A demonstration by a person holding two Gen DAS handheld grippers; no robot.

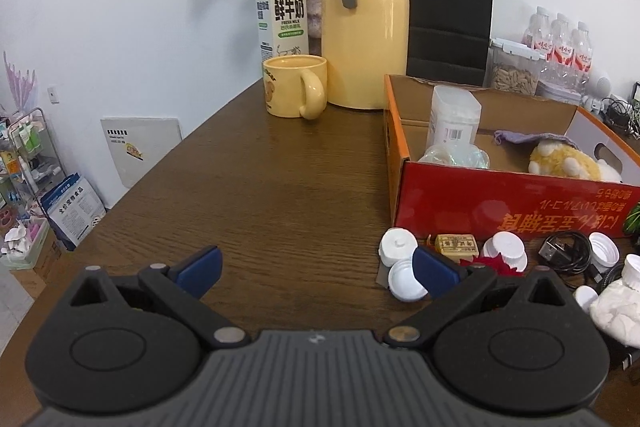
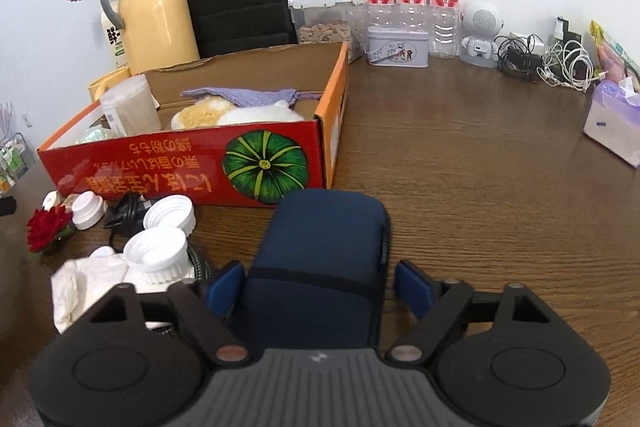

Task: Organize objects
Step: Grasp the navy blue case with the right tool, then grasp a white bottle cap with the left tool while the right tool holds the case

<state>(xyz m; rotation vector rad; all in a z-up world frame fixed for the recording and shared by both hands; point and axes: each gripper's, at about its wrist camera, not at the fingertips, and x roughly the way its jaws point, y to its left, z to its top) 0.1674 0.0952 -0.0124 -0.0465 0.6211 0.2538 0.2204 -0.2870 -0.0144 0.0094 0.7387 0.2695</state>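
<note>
- While the wooden surface (image 2: 460, 167) carries a crowd of small things, the right claw (image 2: 320, 285) is seen straddling a navy zip pouch (image 2: 320, 251); its left pad lies against the pouch's side, a gap is left at the right pad, so the pouch is bracketed but not gripped.
- The pouch is laid flat on the surface, just near of the red cardboard box (image 2: 192, 163), below the printed green pumpkin.
- The left claw (image 1: 316, 271) is held wide apart and released above bare wood, with nothing between its pads; its right pad is seen in front of a white cap (image 1: 406, 281).
- Inside the box, a clear plastic jar (image 1: 454, 119) is stood at the left end, and a plush toy (image 1: 560, 159) is laid to the right under a lilac knitted cloth (image 1: 532, 139).
- Along the box's near wall, white caps, a red artificial flower (image 2: 46, 227), a black USB cable (image 1: 566, 251) and a small yellow packet (image 1: 456, 243) are scattered.
- Far left, a yellow mug (image 1: 294, 89), a milk carton (image 1: 282, 15) and a yellow thermos jug (image 1: 366, 15) are grouped.
</note>
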